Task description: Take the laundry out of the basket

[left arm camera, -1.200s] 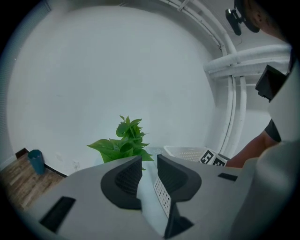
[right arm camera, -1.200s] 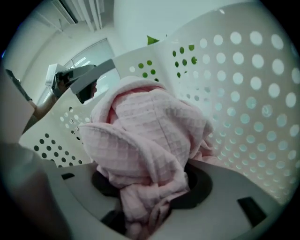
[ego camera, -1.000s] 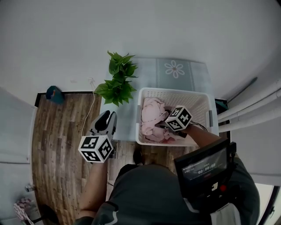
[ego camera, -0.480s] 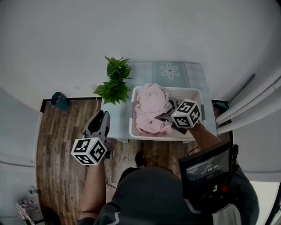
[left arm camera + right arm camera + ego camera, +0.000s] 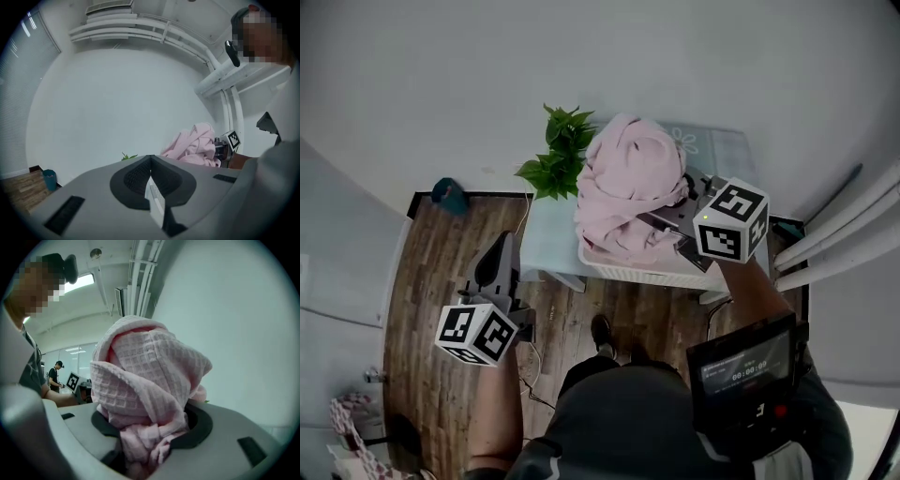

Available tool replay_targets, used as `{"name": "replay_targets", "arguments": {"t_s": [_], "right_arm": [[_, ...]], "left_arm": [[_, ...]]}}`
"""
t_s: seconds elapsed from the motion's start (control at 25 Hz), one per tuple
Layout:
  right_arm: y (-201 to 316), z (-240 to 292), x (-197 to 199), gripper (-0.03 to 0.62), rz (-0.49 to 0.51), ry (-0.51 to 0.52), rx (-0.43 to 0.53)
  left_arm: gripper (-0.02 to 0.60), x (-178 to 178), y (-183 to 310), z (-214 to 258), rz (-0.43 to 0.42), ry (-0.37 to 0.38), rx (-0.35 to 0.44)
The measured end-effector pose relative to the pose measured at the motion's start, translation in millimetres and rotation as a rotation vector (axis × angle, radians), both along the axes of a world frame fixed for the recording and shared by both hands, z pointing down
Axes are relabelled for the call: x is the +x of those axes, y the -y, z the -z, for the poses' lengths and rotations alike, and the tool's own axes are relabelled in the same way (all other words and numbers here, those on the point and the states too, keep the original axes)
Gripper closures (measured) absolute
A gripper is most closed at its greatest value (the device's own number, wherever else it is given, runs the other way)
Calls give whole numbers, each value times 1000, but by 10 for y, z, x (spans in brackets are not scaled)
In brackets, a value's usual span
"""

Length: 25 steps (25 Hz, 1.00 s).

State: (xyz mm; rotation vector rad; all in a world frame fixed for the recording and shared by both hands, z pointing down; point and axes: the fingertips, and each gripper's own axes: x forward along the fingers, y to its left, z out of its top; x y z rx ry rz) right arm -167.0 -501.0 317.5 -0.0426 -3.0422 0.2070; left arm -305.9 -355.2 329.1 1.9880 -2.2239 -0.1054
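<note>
A bundle of pink waffle-weave laundry hangs lifted above the white slatted basket, which stands on a low pale table. My right gripper is shut on the lower folds of the cloth. In the right gripper view the laundry fills the space between the jaws of that gripper and hides the pads. My left gripper is held off to the left over the wood floor, apart from the basket. Its jaws meet with nothing between them. From there the laundry shows to the right.
A potted green plant stands at the table's far left corner, close to the lifted cloth. A floral mat lies behind the basket. A teal bin sits by the wall at left. White pipes run along the right.
My right gripper has risen with the pink laundry, from down inside the basket to well above its rim. The left gripper has drifted down and to the left.
</note>
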Motion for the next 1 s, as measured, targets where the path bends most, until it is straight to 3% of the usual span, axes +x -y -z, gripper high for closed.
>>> {"name": "replay_targets", "arguments": {"t_s": [0.16, 0.44, 0.76, 1.0], "right_arm": [[-233, 440, -5, 329, 56, 82, 24], [-503, 735, -28, 329, 192, 179, -6], [-1902, 1192, -751, 329, 327, 206, 29], [-2679, 1219, -1304, 329, 400, 210, 8]], "left_arm": [[572, -25, -265, 84, 70, 6, 6], [572, 17, -526, 24, 189, 66, -27], [572, -441, -1871, 543, 282, 131, 65], [572, -760, -2687, 695, 337, 123, 111]]}}
